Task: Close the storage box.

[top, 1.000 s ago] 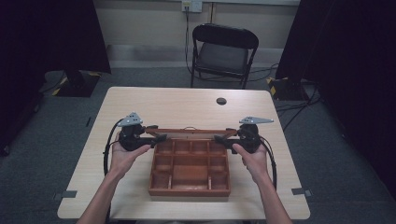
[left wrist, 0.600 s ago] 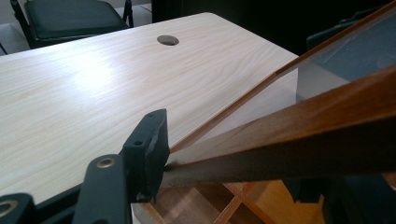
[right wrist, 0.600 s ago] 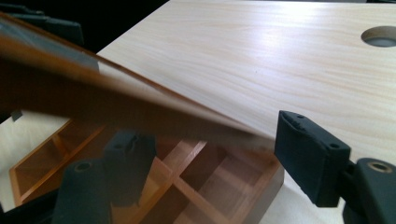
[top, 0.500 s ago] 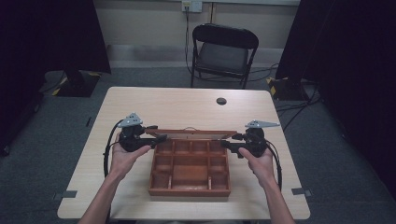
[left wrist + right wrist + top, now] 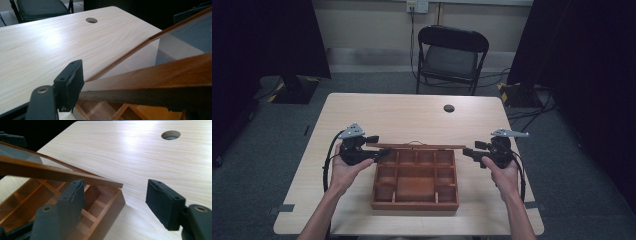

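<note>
Left gripper (image 5: 379, 152): jaws just opening, one pad beside the lid's left edge, nothing pinched. Right gripper (image 5: 468, 151): jaws spread, empty, just off the box's right side. Wooden compartment box (image 5: 415, 181): mid-worktop (image 5: 402, 112), glass-panelled lid (image 5: 414, 146) raised at back.

Left gripper (image 5: 384, 151) fingers just opening, right gripper (image 5: 468, 151) fingers apart, both forearms extended forward.

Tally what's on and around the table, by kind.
Wooden compartment box with its glass lid raised: 1
Handheld claw tools: 2, left claw, right claw
Folding chair: 1
Table: 1
Total: 5
</note>
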### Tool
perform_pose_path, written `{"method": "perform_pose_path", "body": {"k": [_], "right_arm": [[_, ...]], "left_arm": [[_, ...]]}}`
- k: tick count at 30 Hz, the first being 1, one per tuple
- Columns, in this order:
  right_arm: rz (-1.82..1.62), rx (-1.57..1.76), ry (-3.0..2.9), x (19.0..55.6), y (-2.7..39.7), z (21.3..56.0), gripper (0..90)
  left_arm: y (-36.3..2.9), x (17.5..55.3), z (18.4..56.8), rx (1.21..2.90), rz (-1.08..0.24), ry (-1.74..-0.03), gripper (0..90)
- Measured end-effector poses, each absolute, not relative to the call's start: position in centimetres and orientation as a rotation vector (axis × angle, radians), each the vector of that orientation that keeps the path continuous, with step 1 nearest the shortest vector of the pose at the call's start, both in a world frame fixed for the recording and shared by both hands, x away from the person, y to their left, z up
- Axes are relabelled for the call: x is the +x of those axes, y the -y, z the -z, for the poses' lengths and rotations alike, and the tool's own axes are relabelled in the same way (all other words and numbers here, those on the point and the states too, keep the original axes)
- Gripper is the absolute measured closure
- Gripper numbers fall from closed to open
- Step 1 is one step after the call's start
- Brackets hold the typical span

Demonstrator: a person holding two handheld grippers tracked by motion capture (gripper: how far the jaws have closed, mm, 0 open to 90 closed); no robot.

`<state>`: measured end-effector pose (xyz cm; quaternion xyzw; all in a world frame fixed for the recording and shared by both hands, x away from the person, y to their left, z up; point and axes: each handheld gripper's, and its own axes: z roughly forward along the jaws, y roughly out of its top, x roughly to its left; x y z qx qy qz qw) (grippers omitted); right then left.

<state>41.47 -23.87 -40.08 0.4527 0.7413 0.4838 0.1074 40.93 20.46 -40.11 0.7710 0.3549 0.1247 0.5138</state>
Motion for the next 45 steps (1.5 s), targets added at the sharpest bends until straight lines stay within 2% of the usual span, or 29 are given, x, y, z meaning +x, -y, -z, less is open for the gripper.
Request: {"method": "perform_pose_path", "body": {"k": [12, 17, 24, 35, 45], "right_arm": [[-1.46, 1.305, -2.175, 41.9, 23.5, 38.0, 34.3], [-1.539, 1.239, -2.19, 41.9, 22.2, 36.6, 44.9], [-1.558, 1.138, -2.281, 41.5, 19.9, 35.3, 52.1], [-1.606, 0.99, -2.424, 39.8, 16.9, 32.9, 56.1], [-1.593, 0.863, -2.623, 39.2, 13.7, 32.2, 61.8]], "left_arm": [[-20.4, 39.4, 41.1, 1.875, -0.324, -0.837, 22.7], [-20.4, 38.9, 41.6, 1.864, -0.333, -0.839, 21.6], [-20.4, 38.5, 41.3, 1.864, -0.342, -0.816, 21.5], [-20.4, 37.7, 41.4, 1.859, -0.366, -0.807, 21.2], [-20.5, 37.4, 41.3, 1.856, -0.368, -0.795, 20.9]]}}
